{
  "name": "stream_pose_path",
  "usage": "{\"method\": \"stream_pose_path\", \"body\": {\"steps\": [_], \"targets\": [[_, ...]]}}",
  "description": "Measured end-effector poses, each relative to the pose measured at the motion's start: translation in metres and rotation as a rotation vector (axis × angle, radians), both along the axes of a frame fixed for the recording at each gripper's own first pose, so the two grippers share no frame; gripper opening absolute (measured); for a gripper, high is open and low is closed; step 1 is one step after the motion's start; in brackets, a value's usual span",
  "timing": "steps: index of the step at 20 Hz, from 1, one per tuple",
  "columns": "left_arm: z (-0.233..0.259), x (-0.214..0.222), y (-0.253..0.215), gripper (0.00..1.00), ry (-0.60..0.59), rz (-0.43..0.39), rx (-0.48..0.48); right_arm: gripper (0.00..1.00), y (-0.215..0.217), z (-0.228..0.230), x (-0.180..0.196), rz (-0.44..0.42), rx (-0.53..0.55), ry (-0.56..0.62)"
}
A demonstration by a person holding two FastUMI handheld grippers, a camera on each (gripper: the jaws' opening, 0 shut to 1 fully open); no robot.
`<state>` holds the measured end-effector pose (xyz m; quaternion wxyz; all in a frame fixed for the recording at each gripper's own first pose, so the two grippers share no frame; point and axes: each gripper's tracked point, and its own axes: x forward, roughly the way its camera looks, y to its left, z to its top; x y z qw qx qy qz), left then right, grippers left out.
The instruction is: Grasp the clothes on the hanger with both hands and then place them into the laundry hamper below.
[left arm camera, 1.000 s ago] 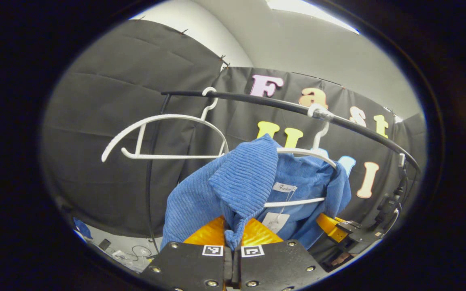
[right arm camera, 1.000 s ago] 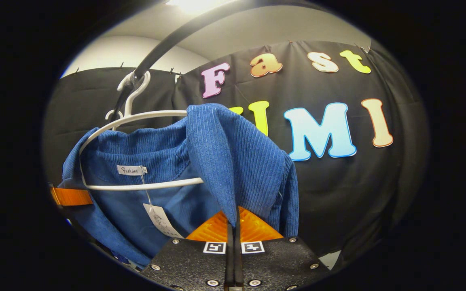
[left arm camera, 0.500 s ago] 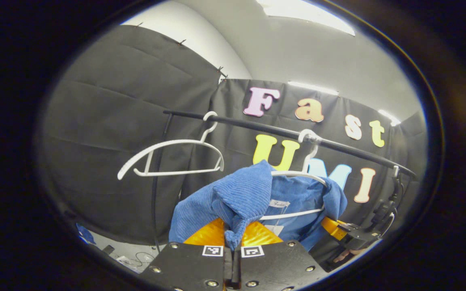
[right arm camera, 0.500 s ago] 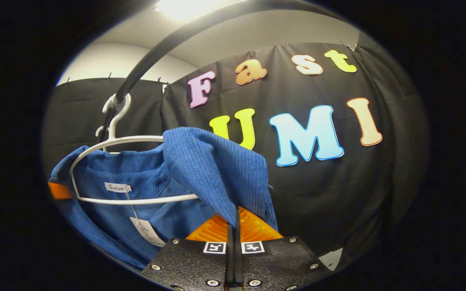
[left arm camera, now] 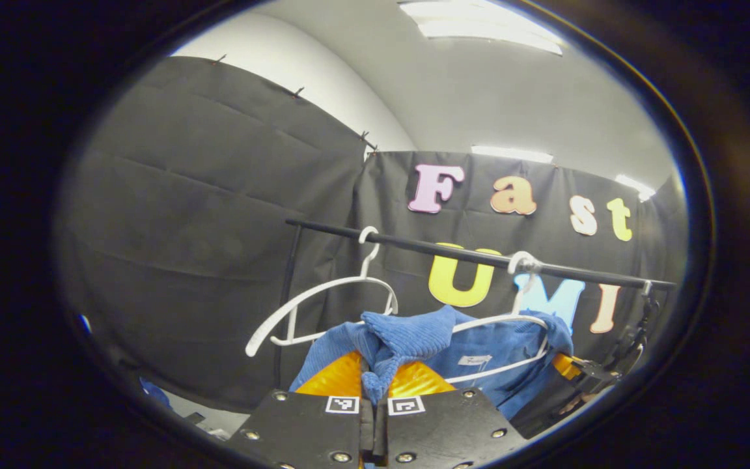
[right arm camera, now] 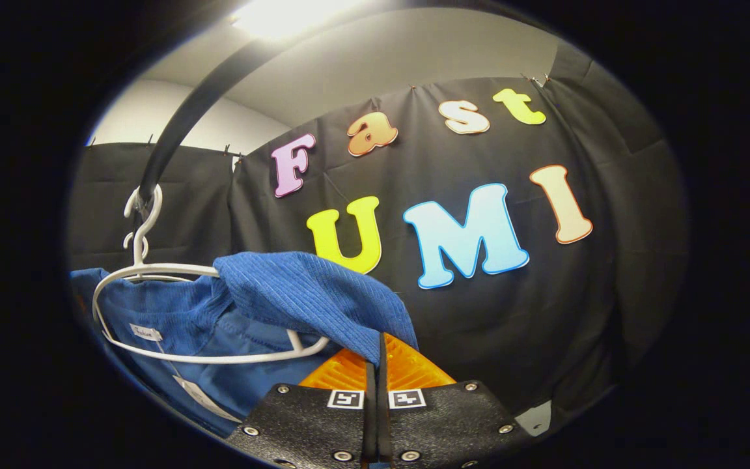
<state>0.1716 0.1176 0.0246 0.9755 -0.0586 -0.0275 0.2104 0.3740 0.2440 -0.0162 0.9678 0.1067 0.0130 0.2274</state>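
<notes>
A blue corduroy garment (left arm camera: 414, 335) lies pulled down and half off its white hanger (left arm camera: 512, 322), which hooks on the black rail (left arm camera: 453, 253). My left gripper (left arm camera: 374, 384) is shut on a bunched fold of its shoulder. In the right gripper view the same blue garment (right arm camera: 297, 299) drapes over the white hanger (right arm camera: 153, 270), and my right gripper (right arm camera: 375, 365) is shut on the edge of its other shoulder. The right gripper (left arm camera: 577, 371) also appears low at the right of the left gripper view.
A second, bare white hanger (left arm camera: 323, 299) hangs on the rail to the left of the garment. The rail's upright post (left arm camera: 284, 306) stands at its left end. The black rail (right arm camera: 186, 117) arcs close overhead in the right gripper view. Black cloth walls close the booth behind.
Both grippers have drawn down and back from the rail with the garment held. The cloth has slid lower, baring more of the hanger's arms; rail and hangers look farther and lower.
</notes>
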Motion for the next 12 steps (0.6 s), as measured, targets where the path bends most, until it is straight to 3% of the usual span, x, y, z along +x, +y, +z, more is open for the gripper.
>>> {"method": "stream_pose_path", "body": {"steps": [9, 12], "targets": [[0.01, -0.007, 0.054, 0.02, 0.01, 0.076, 0.058, 0.0, -0.009, 0.013, 0.029, -0.085, 0.021, -0.077], [0.008, 0.003, 0.069, 0.01, -0.007, 0.071, 0.017, 0.0, -0.01, 0.01, 0.038, -0.1, 0.003, -0.103]]}}
